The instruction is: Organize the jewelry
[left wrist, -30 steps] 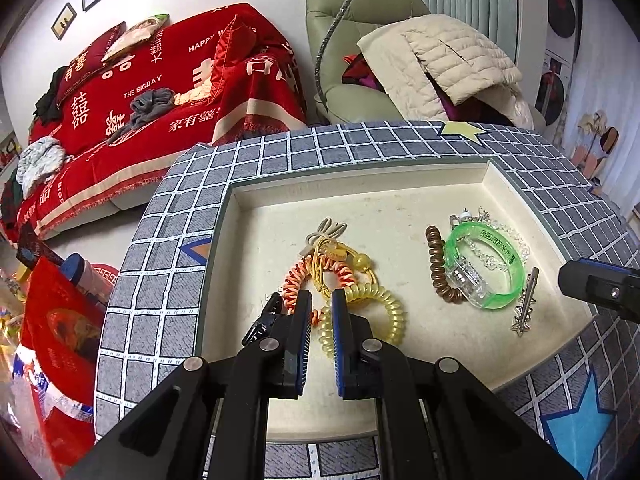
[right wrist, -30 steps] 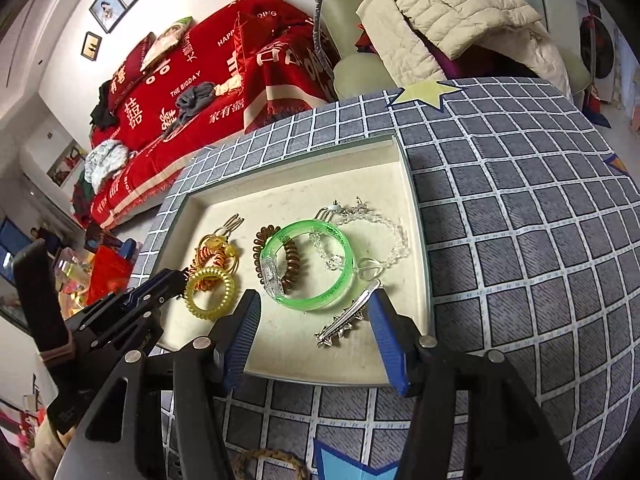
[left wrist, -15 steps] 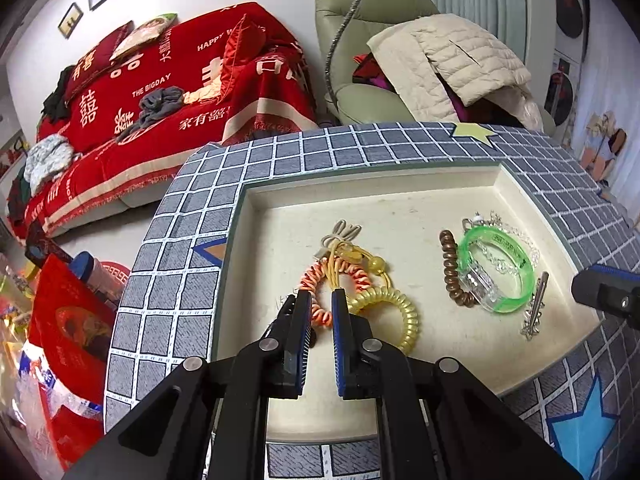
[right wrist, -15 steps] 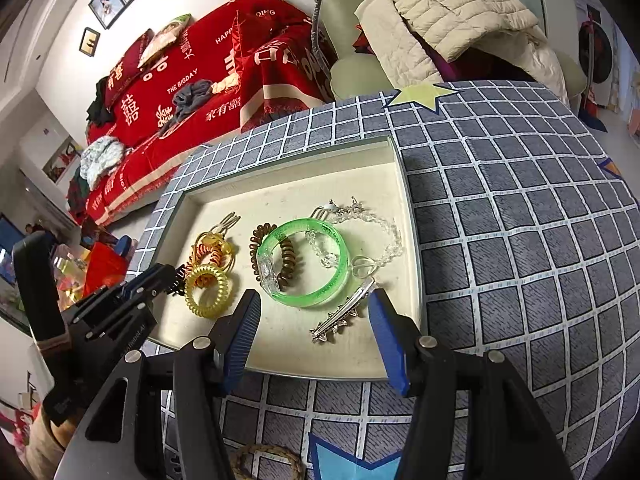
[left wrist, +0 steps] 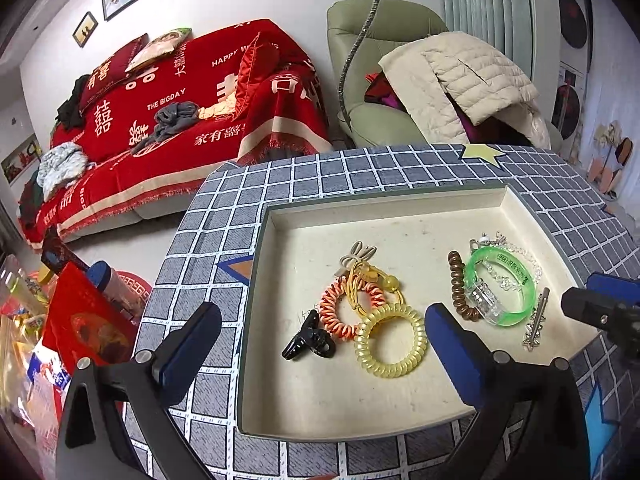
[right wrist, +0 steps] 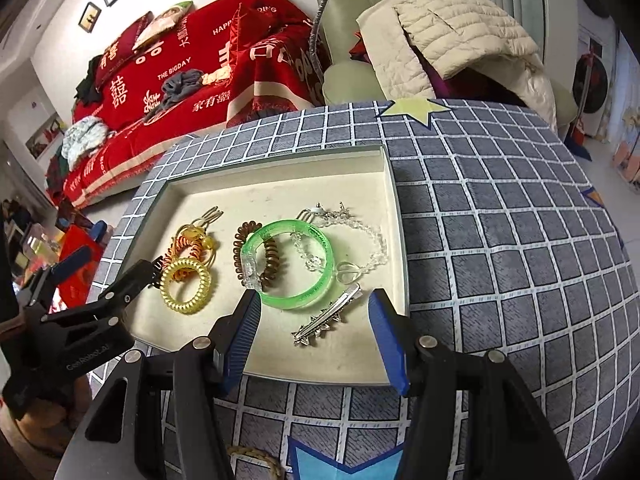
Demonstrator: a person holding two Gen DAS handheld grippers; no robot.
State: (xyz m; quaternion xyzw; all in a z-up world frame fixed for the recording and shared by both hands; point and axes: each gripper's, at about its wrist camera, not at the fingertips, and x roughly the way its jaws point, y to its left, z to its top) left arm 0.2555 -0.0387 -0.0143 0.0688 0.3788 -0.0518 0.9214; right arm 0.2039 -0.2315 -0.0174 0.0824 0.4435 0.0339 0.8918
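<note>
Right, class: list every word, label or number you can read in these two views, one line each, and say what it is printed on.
"THE BIGDAY": red sofa throw
"HAPPY": same throw, the next word cut off by a cushion
Large white Chinese characters: same throw
"GenRobot.AI": body of the left gripper
Dark print on the green bangle: too small to read
Faint handwriting on the tray floor: unreadable

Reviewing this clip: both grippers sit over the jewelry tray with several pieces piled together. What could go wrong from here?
1. The orange coil tie, yellow coil tie and gold-bead elastic overlap; grabbing one may drag the others.
2. The black claw clip lies against the orange coil, between the left gripper's just-opened fingers; closing could catch both.
3. The silver hair clip lies near the green bangle; the right gripper may nudge it.
</note>
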